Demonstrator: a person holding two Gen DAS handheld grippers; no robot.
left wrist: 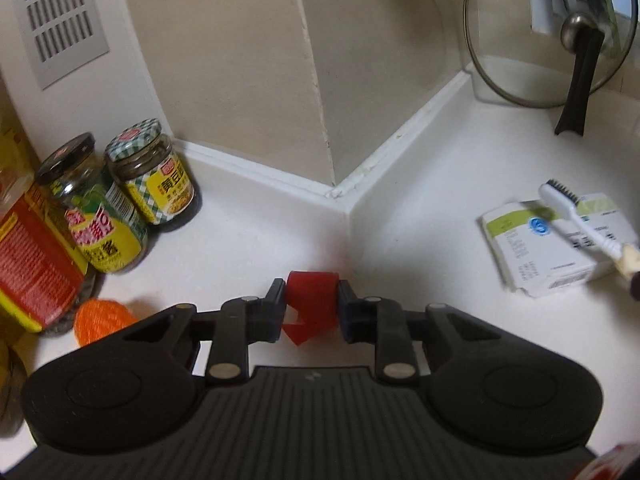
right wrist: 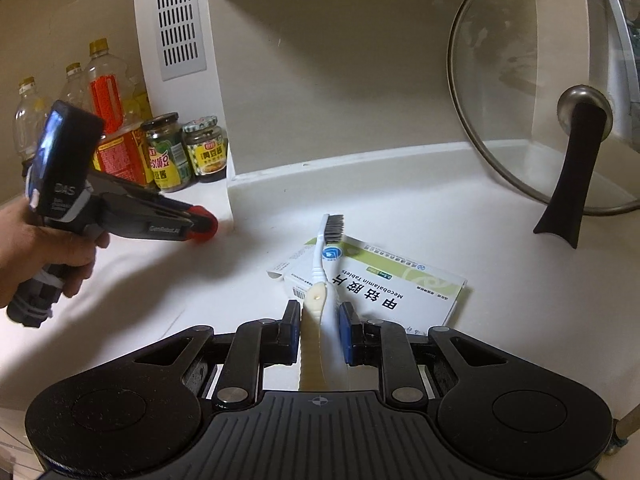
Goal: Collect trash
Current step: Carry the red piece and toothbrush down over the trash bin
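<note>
**Q:** Fingers first — what are they doing?

**A:** Both pairs are clamped. Those of the left gripper point(left wrist: 312, 304) pinch a curled red scrap point(left wrist: 311, 300) from either side, low over the white counter point(left wrist: 248, 248) near the wall corner. Those of the right gripper point(right wrist: 319, 322) squeeze the handle of a white toothbrush point(right wrist: 326, 248), its dark bristles pointing away.

**Q:** What lies under the toothbrush?

**A:** A white-and-green tablet box point(right wrist: 380, 284) flat on the counter; the brush head hangs over its far end. I cannot tell whether it touches.

**Q:** And on the left?

**A:** A hand point(right wrist: 44, 256) holds the left gripper's grip. Just beside that gripper is an orange mesh ball point(left wrist: 102, 318), then a red-labelled container point(left wrist: 36, 260) and two jars point(left wrist: 124, 196) with yellow labels against the wall.

**Q:** Farther back?

**A:** A glass pot lid point(right wrist: 552, 92) with a black handle leans upright against the wall on the right. Plastic bottles point(right wrist: 100, 84) stand behind the jars, beside a white vented panel point(right wrist: 176, 16).
</note>
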